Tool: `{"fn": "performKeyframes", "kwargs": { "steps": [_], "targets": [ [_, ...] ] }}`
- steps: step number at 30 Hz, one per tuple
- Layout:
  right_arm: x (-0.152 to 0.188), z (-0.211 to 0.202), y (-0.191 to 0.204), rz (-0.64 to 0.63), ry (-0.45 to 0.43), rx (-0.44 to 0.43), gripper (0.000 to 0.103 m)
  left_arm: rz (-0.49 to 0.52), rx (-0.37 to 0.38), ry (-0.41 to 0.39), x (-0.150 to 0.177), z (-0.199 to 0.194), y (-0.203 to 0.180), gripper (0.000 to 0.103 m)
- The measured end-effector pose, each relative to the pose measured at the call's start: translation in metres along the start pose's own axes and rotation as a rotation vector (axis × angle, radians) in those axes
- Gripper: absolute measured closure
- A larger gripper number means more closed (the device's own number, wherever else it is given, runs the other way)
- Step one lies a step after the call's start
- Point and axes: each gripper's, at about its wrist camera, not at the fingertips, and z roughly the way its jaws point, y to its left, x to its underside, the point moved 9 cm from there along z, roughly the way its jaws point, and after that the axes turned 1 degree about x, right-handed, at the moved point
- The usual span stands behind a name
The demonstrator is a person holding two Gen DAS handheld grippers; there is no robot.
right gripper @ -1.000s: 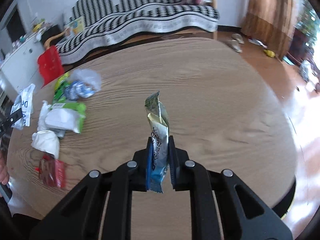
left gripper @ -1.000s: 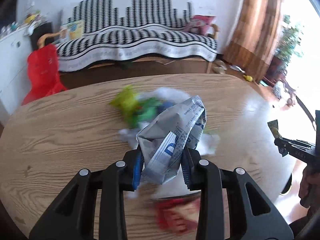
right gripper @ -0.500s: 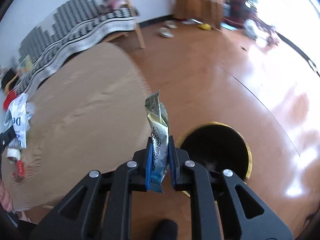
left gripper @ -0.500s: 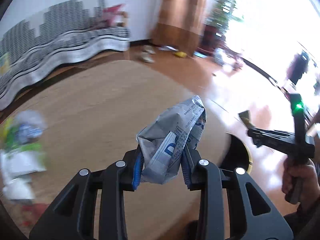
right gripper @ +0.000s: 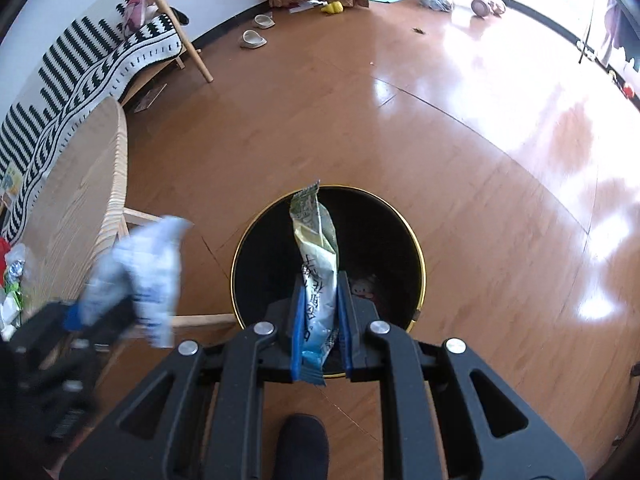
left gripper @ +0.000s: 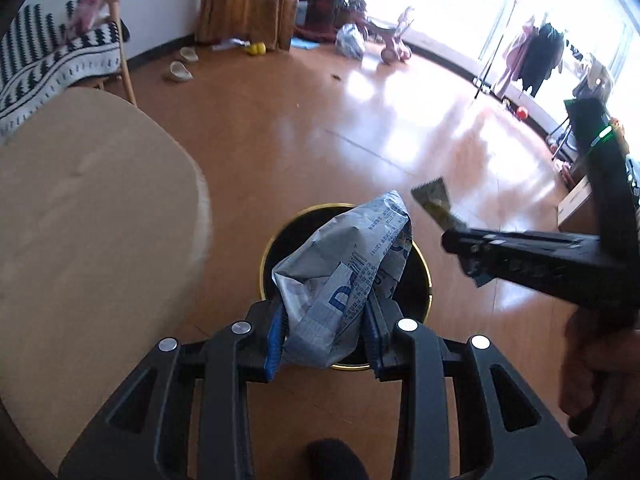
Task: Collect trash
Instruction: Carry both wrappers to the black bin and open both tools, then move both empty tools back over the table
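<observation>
Both of my tools have swung off the surface [left gripper: 80, 208] since a second ago, when they looked across it at the sofa and the litter pile; now they tip down over the bin [right gripper: 328, 264] on the floor. Left hand-held gripper [left gripper: 325, 334]: clamped on the crumpled silver-and-blue bag [left gripper: 348, 276], same hold as before, bag now over the bin's dark mouth. Right hand-held gripper [right gripper: 320, 320]: nearly closed, pinching the thin green-and-yellow wrapper [right gripper: 316, 248], which stands up between the blue pads [right gripper: 298, 332] above the bin opening. Left view catches the right tool at the right edge, held level by a hand [left gripper: 592, 360]. Right view shows the left tool low left, blurred, beside the surface edge. Leftover litter [right gripper: 12, 276] stays on the surface, far left. Dark shoe tip [right gripper: 302, 440] below the right tool.
</observation>
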Motion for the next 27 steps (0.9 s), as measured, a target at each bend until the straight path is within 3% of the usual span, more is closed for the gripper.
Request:
{"fn": "performKeyframes", "kwargs": {
  "steps": [5, 14, 16, 18, 27],
  "targets": [
    [-0.003, 0.007, 0.004, 0.004, 0.011, -0.008, 0.088, 0.018, 0.010, 0.041, 0.002, 0.032, -0.006, 0.071],
    [-0.006, 0.006, -0.001, 0.019, 0.005, -0.020, 0.088, 0.021, 0.032, 0.062, 0.001, 0.053, -0.018, 0.070],
    [-0.008, 0.006, -0.002, 0.026, 0.006, -0.021, 0.088, 0.026, 0.033, 0.066, 0.002, 0.052, -0.020, 0.065],
    [-0.009, 0.006, -0.003, 0.033, 0.004, -0.022, 0.088, 0.034, 0.035, 0.056, 0.001, 0.049, -0.022, 0.052],
    [-0.011, 0.008, -0.001, 0.038, 0.010, -0.030, 0.088, 0.028, 0.058, 0.025, -0.005, 0.027, -0.028, 0.044]
  ]
}}
